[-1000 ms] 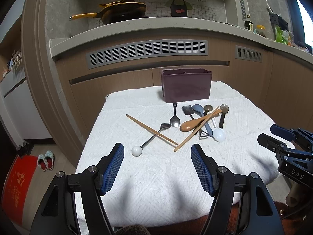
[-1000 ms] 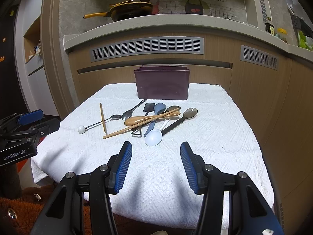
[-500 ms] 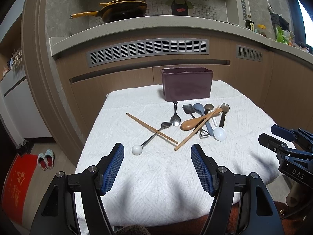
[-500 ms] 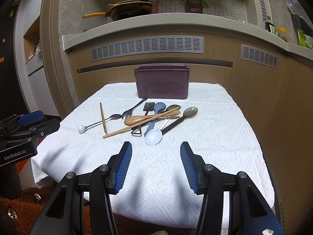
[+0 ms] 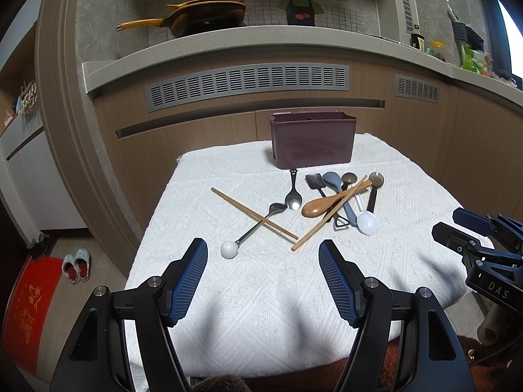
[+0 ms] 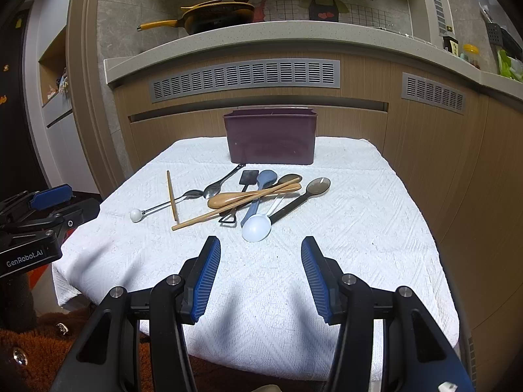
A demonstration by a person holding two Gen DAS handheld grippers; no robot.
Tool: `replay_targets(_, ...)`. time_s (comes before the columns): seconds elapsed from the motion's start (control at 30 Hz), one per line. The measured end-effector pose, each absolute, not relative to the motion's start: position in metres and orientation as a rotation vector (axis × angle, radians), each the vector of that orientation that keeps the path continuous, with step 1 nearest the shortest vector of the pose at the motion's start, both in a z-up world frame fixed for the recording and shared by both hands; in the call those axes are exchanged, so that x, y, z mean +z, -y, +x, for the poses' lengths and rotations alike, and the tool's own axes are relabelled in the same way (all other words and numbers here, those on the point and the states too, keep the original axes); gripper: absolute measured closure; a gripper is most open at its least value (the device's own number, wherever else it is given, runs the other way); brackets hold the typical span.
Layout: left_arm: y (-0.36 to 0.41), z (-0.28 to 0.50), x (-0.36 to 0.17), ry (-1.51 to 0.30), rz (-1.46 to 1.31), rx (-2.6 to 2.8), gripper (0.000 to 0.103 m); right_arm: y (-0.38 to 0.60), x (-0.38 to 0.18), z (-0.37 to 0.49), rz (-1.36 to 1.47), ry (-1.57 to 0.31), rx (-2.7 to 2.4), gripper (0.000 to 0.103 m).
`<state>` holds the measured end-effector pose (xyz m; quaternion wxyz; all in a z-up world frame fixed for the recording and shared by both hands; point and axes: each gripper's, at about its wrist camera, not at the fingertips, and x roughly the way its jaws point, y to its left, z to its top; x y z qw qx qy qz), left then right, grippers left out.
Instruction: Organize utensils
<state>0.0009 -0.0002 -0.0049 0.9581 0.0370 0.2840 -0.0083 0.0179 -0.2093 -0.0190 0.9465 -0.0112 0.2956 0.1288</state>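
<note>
A dark purple utensil holder (image 5: 312, 140) stands at the far side of a table under a white cloth (image 5: 261, 287); it also shows in the right wrist view (image 6: 270, 137). In front of it lies a heap of utensils: a wooden spoon (image 5: 322, 205), two chopsticks (image 5: 253, 213), metal spoons (image 5: 292, 192), a white-ball-ended spoon (image 5: 228, 249), a white ladle spoon (image 6: 256, 227), a blue spoon (image 6: 261, 192) and a dark spoon (image 6: 302, 197). My left gripper (image 5: 263, 282) is open and empty above the near cloth. My right gripper (image 6: 261, 279) is open and empty, short of the white ladle spoon.
A kitchen counter (image 5: 228, 42) with a yellow-handled pan (image 5: 196, 16) runs behind the table. Wooden cabinets with vents stand below it. Slippers (image 5: 76, 264) and a red mat lie on the floor at left. The other gripper shows at each view's edge (image 5: 483, 248).
Both grippers have barely moved; the left view has shifted very slightly. Nothing on the table has changed.
</note>
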Motion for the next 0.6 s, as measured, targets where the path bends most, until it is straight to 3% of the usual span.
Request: replay_targets(0.6,-0.0029,0.0028,-0.0057,-0.59,0.069,-0.017,0.032,0.209,-0.0197,0.0174,-0.021,-0.605,0.262,0.054)
